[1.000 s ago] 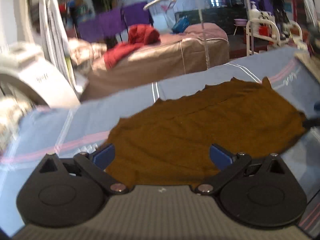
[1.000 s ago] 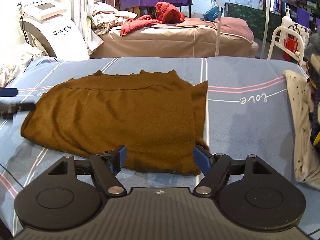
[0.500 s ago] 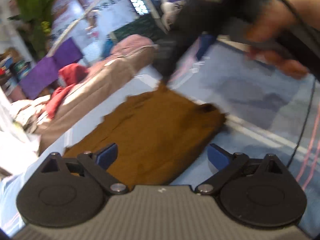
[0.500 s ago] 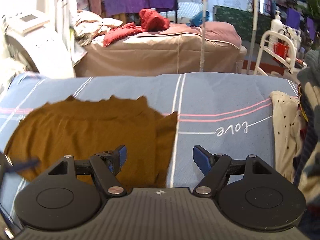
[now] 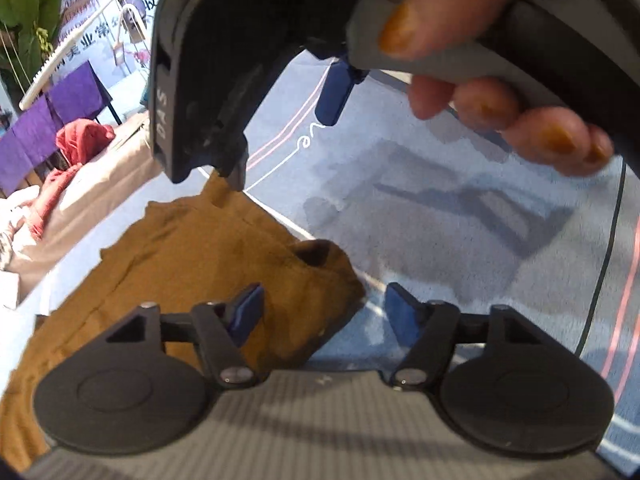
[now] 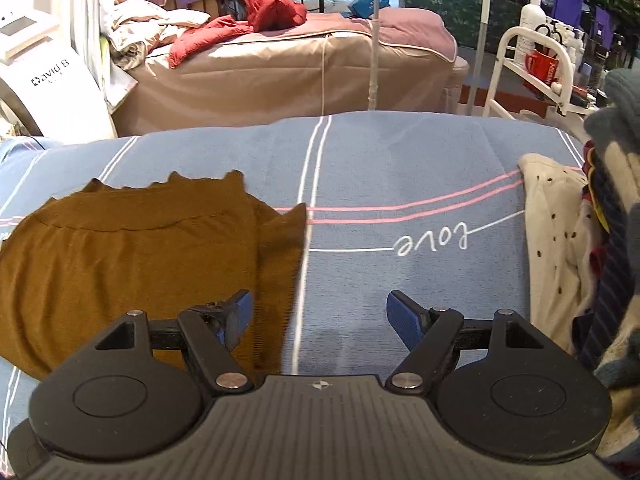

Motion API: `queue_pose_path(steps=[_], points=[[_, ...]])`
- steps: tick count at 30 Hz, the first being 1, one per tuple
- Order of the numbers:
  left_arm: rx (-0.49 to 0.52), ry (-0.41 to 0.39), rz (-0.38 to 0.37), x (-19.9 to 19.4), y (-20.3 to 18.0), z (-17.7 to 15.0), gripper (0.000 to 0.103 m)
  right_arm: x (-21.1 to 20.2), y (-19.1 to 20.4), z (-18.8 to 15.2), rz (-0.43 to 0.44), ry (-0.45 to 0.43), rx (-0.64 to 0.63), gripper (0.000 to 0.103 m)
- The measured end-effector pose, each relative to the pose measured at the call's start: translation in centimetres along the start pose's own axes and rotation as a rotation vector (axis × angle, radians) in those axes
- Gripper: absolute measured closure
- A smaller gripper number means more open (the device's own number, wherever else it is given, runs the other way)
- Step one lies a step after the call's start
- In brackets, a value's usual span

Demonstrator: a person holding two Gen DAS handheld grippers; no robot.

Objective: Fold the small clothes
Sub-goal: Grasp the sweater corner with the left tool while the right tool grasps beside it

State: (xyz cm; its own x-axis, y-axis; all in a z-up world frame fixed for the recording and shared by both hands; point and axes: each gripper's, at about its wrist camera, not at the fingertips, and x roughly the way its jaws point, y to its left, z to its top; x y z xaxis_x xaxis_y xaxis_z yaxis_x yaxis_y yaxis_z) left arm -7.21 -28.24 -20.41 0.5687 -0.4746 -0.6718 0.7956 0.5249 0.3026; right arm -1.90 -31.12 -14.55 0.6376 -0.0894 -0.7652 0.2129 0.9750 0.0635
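Since a second ago the left gripper (image 5: 320, 312) has swung to the brown garment's (image 5: 192, 264) corner, jaws closing with the bunched corner between them, pads not yet pressing. The right gripper (image 6: 316, 316), held in a hand (image 5: 492, 76), hovers spread over the garment's edge on the blue striped bedsheet (image 6: 400, 168), gripping nothing.

Gripper bodies: black, with a ribbed grey top plate; left gripper (image 5: 322, 312), right gripper (image 6: 316, 316).
Finger pads: blue (image 6: 402, 320), on black angled links.
Link mounts: two round black discs with triangular cut-outs.
Fasteners: silver screws (image 6: 231, 380) at the pivots.
Markings: small cross-in-circle mark (image 6: 319, 385); white letters "DAS" (image 5: 162, 114).
Handle: grey grip (image 5: 436, 56).
Cable: thin black cord (image 5: 608, 256).
Fingernails: orange varnish (image 5: 394, 32).
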Motion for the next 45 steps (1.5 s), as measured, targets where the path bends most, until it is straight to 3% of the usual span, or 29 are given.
queue_pose_path(steps=[2, 4, 7, 13, 16, 24, 26, 29, 36, 42, 45], points=[[-0.008, -0.008, 0.007, 0.2, 0.2, -0.1, 0.05, 0.0, -0.3, 0.0, -0.001, -0.001, 0.004, 0.0], [-0.019, -0.009, 0.023, 0.4, 0.1, -0.2, 0.074, 0.0, -0.5, 0.0, -0.002, -0.002, 0.001, 0.0], [-0.048, -0.019, 0.038, 0.5, 0.6, -0.5, 0.089, -0.1, -0.6, 0.0, -0.006, -0.006, -0.002, 0.0], [-0.163, -0.017, -0.004, 0.4, 2.8, -0.4, 0.093, -0.1, -1.0, 0.0, 0.014, -0.018, 0.015, 0.0], [-0.27, -0.007, -0.04, -0.4, 4.5, -0.4, 0.093, 0.3, -1.0, 0.6, 0.038, -0.027, 0.027, 0.0], [-0.525, -0.052, -0.059, -3.3, 10.5, -2.1, 0.093, 6.1, -2.1, 4.4, 0.241, 0.053, 0.245, 0.0], [-0.564, -0.071, -0.014, -4.2, 12.6, -3.1, 0.093, 7.3, -2.4, 4.9, 0.27, 0.095, 0.297, 0.0], [-0.6, -0.052, 0.018, -4.6, 14.8, -4.1, 0.093, 8.0, -2.4, 4.7, 0.319, 0.13, 0.368, 0.0], [-0.612, -0.044, -0.013, -5.3, 15.5, -4.7, 0.093, 8.7, -1.4, 4.3, 0.423, 0.19, 0.444, 0.0], [-0.613, -0.026, -0.021, -4.3, 15.2, -4.4, 0.093, 10.5, -0.7, 5.0, 0.452, 0.227, 0.491, 0.0], [-0.622, -0.019, -0.023, -4.1, 15.3, -4.4, 0.093, 10.8, -0.3, 5.3, 0.425, 0.228, 0.469, 0.0]])
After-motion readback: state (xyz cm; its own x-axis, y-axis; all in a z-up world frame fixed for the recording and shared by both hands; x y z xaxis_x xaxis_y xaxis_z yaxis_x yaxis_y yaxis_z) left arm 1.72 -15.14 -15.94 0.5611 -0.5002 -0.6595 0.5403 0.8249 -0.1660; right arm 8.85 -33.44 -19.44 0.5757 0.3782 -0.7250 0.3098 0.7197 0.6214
